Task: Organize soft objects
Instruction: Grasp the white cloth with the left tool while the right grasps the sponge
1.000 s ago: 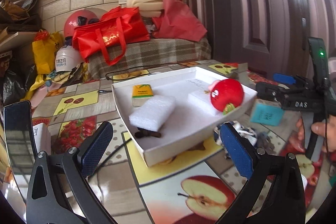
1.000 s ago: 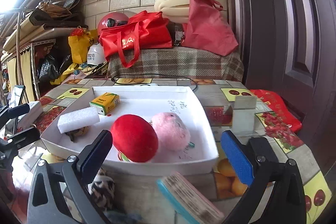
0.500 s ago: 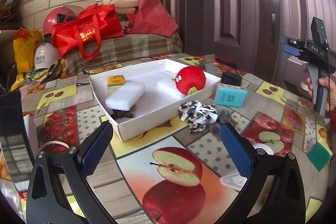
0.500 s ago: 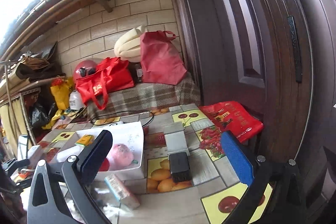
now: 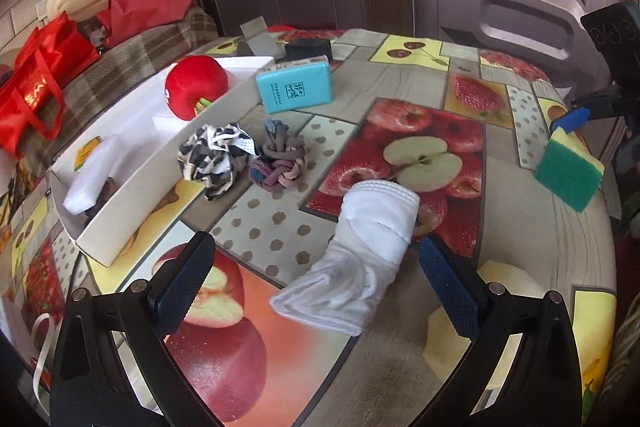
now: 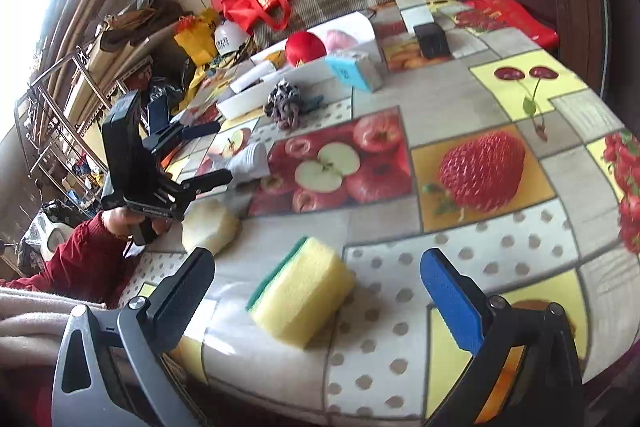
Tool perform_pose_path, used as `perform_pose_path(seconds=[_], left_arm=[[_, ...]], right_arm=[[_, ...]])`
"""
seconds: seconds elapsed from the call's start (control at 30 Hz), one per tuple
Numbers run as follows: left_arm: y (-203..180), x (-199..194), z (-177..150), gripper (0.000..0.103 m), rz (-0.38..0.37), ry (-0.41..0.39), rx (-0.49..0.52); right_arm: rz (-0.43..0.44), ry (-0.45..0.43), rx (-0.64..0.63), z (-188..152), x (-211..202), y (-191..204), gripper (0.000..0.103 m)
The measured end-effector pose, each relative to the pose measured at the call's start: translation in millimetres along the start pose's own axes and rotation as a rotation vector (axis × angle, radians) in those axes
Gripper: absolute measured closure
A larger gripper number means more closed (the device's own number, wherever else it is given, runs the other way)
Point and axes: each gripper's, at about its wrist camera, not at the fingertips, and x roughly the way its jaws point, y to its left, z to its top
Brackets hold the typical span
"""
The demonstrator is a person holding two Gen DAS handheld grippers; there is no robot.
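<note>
- Left wrist view: left claw (image 5: 312, 277) released, jaws wide apart, nothing held. It straddles the white cloth (image 5: 356, 263) lying on the surface (image 5: 400, 83); the cloth's near end sits between the pads, so this looks like the lineup for a pick.
- White tray (image 5: 132, 183) is up left, well apart from the cloth. Already in it: red plush (image 5: 196, 87), a white foam block (image 5: 90, 179), something dark beside the block, can't tell what.
- Loose on the surface, just beside the tray wall: patterned cloth (image 5: 216, 155) and knotted rope ball (image 5: 278, 157), touching each other. Both lie between the white cloth and the tray, so a low carry would likely snag them; lift first.
- Teal box (image 5: 296, 87) leans on the tray's far corner. Looks rigid, probably not part of the job.
- Sponge (image 5: 570, 171) far right, near the surface edge, right under the other claw's blue pad.
- Right wrist view: right claw (image 6: 318, 301) also released, empty, hovering over the sponge (image 6: 304, 291), which lies between the pads but untouched. Judged as its next pick.
- Left claw (image 6: 208, 155) visible at left, gripped by a hand (image 6: 124, 219) in a red sleeve; pale yellow lump (image 6: 210, 225) just beside it.
- Tray (image 6: 320, 67) is far across the surface; rope ball (image 6: 284, 103) and box (image 6: 354, 69) stand in the way.
</note>
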Motion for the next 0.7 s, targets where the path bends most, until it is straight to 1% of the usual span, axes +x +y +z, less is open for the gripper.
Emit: perform_pose_path(seconds=[0.07, 0.1, 0.13, 0.17, 0.2, 0.23, 0.27, 0.3, 0.33, 0.37, 0.43, 0.5, 0.53, 0.6, 0.67, 0.7], left_arm=[[-3, 6, 1, 0.001, -0.009, 0.03, 0.011], [-3, 10, 1, 0.003, -0.014, 0.045, 0.016], [-4, 14, 2, 0.007, -0.024, 0.061, 0.018], [-4, 18, 3, 0.008, -0.03, 0.079, 0.019], [-3, 21, 4, 0.011, -0.041, 0.089, 0.015], [-2, 22, 5, 0.023, -0.058, 0.088, 0.003], [0, 23, 6, 0.031, -0.078, 0.089, -0.011], [2, 23, 6, 0.05, -0.096, 0.089, -0.023], [3, 22, 6, 0.066, -0.104, 0.083, -0.027], [3, 20, 6, 0.066, -0.09, 0.075, -0.031], [6, 14, 6, 0.066, -0.048, 0.045, -0.048], [17, 2, 5, 0.065, 0.025, -0.017, -0.106], [26, -5, 3, 0.065, 0.081, -0.051, -0.157], [45, -21, -2, 0.065, 0.216, -0.128, -0.272], [61, -38, -9, 0.065, 0.362, -0.21, -0.379], [68, -43, -11, 0.065, 0.428, -0.238, -0.423]], right_arm=[[-0.012, 0.048, 0.008, -2, 14, 7, 0.0], [-0.027, 0.063, -0.008, -5, 18, 11, 0.001], [-0.054, 0.075, -0.029, -9, 22, 15, 0.011], [-0.1, 0.082, -0.054, -8, 26, 19, 0.016], [-0.145, 0.084, -0.081, -7, 28, 23, 0.026], [-0.176, 0.087, -0.101, -7, 31, 26, 0.04], [-0.187, 0.095, -0.112, -5, 33, 27, 0.05], [-0.185, 0.1, -0.118, -6, 35, 26, 0.069], [-0.185, 0.104, -0.123, -5, 37, 25, 0.077], [-0.191, 0.101, -0.129, -3, 38, 23, 0.077], [-0.205, 0.072, -0.143, 3, 36, 20, 0.077], [-0.223, 0.014, -0.157, 16, 33, 16, 0.077], [-0.227, -0.032, -0.157, 25, 31, 14, 0.077], [-0.228, -0.131, -0.143, 45, 28, 10, 0.077], [-0.231, -0.218, -0.139, 63, 32, 6, 0.077], [-0.245, -0.263, -0.151, 70, 37, 5, 0.076]])
